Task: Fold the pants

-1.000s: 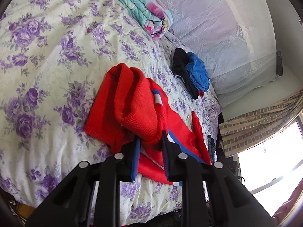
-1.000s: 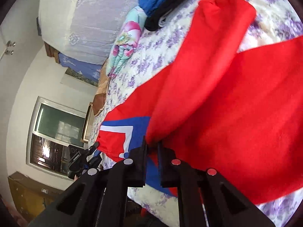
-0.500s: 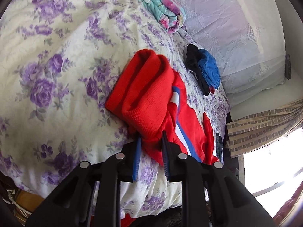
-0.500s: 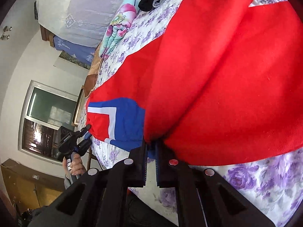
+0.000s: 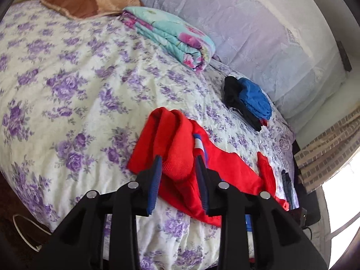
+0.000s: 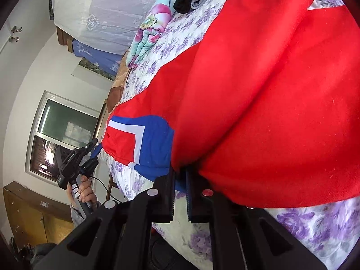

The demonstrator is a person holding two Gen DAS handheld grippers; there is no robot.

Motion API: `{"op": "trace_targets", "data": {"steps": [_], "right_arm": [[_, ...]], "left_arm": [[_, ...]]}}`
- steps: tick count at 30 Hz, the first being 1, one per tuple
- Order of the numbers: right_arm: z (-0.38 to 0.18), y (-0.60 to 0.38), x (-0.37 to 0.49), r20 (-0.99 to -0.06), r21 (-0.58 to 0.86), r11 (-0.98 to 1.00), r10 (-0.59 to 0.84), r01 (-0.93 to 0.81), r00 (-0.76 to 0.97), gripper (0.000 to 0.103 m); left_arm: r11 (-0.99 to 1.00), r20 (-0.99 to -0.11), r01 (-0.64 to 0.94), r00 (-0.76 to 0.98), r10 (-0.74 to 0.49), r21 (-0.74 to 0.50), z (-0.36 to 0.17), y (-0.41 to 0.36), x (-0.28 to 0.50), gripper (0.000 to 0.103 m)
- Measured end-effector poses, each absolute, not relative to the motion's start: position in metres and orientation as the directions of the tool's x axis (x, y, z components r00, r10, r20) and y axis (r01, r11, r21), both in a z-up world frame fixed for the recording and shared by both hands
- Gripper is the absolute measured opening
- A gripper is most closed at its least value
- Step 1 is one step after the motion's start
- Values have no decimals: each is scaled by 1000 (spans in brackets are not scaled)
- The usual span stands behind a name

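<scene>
Red pants point(image 5: 177, 148) with blue and white stripes lie bunched on the floral bedspread point(image 5: 78, 90) near the bed's front edge. My left gripper point(image 5: 177, 164) is open, its fingers either side of the bunched red cloth. In the right wrist view the pants point(image 6: 270, 90) spread wide, with a blue and white patch point(image 6: 144, 144) at the left. My right gripper point(image 6: 179, 173) is shut on the pants' edge. The left gripper also shows in the right wrist view point(image 6: 94, 146), held in a hand.
A folded teal floral quilt point(image 5: 171, 36) and a brown cushion point(image 5: 85, 2) lie at the head of the bed. A black and blue clothes pile point(image 5: 247, 101) sits to the right. A lace-covered stack point(image 5: 247, 33) stands behind. A window point(image 6: 65, 135) is to the left.
My left gripper has opened, let go of the red cloth and pulled back. My right gripper stays shut on the pants' edge.
</scene>
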State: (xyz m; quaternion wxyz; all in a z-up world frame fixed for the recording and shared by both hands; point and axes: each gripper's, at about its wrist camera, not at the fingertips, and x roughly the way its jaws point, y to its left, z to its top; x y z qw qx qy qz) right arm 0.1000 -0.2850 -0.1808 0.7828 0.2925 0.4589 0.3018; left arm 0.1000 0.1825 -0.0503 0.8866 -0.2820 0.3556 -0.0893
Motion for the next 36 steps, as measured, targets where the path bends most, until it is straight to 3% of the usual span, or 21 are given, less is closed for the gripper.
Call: {"op": "trace_targets", "data": {"steps": [4,7,11,14,16,17,20,22,23,24,26,28,30,32,36], "right_arm": [[-179,-284,99,-546,726,653,739,-217,395,9],[-175,-284,96,-552,718,659,735,-223,395,12],[-174,-285,95,-543,724,649,745,-233,387,19],[-176,-285,96,-540,726,646,747,-235,386,19],[-175,-284,96,-540,725,646,748,-237,386,19],[-175,-284,96,-540,724,647,748,-239,386,19],[-175,-284,95,-537,723,646,748,-245,390,19],[-172,-283,94,-545,715,653,744,-249,387,20],[-170,-283,93,-548,712,655,744,-254,383,25],[-165,-284,91,-550,708,657,743,-259,381,30],[-151,-284,84,-566,680,680,724,-273,393,52],[-127,-284,74,-589,601,735,673,-315,448,59],[-101,-283,70,-595,504,792,607,-343,527,62],[-82,-279,77,-621,372,873,486,-314,615,75],[-64,-263,112,-630,130,977,214,-170,746,80]], "left_arm": [[849,-545,101,727,-419,-518,-36,129,105,35],[895,-503,116,793,-345,-430,-25,104,105,36],[838,-476,117,777,-411,-533,-24,118,106,36],[836,-460,168,770,-442,-523,-13,114,94,36],[828,-460,222,744,-485,-515,-10,105,90,46],[817,-471,248,715,-517,-520,-14,99,93,58],[857,-585,191,658,-474,-479,-50,82,117,60],[904,-687,70,625,-370,-423,-88,92,142,51],[888,-711,8,595,-374,-460,-106,105,151,23],[853,-693,-35,600,-399,-521,-114,121,151,6],[805,-652,-33,606,-456,-593,-111,133,145,7],[835,-623,13,659,-421,-550,-93,128,133,16],[860,-574,91,709,-410,-502,-75,115,121,54],[871,-528,144,745,-407,-469,-65,103,114,68],[892,-560,131,736,-379,-432,-80,89,122,72]]}}
